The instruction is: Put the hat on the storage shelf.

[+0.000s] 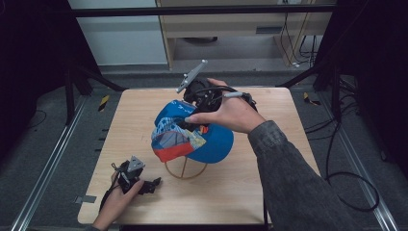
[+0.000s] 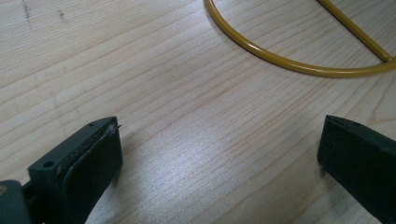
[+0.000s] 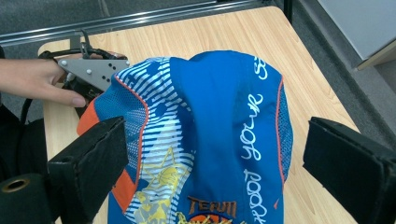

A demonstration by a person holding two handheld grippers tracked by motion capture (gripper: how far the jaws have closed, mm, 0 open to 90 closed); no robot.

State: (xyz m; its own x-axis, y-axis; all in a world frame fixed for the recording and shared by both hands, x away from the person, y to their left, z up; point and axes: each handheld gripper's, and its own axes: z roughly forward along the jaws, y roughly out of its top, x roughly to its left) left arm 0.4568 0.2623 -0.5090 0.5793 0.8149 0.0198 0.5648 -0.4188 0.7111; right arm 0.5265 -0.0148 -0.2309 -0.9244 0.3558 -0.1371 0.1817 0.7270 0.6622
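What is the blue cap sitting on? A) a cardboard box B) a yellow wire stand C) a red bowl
B: the blue cap sits on a yellow wire stand whose ring base rests on the wooden table.

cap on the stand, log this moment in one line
cap: on wire stand | right gripper: open, jaws astride cap | left gripper: open, over table

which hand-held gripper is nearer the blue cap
Right. The right hand-held gripper is over the blue cap, jaws open either side of it; the left hand-held gripper rests on the table, off the cap.
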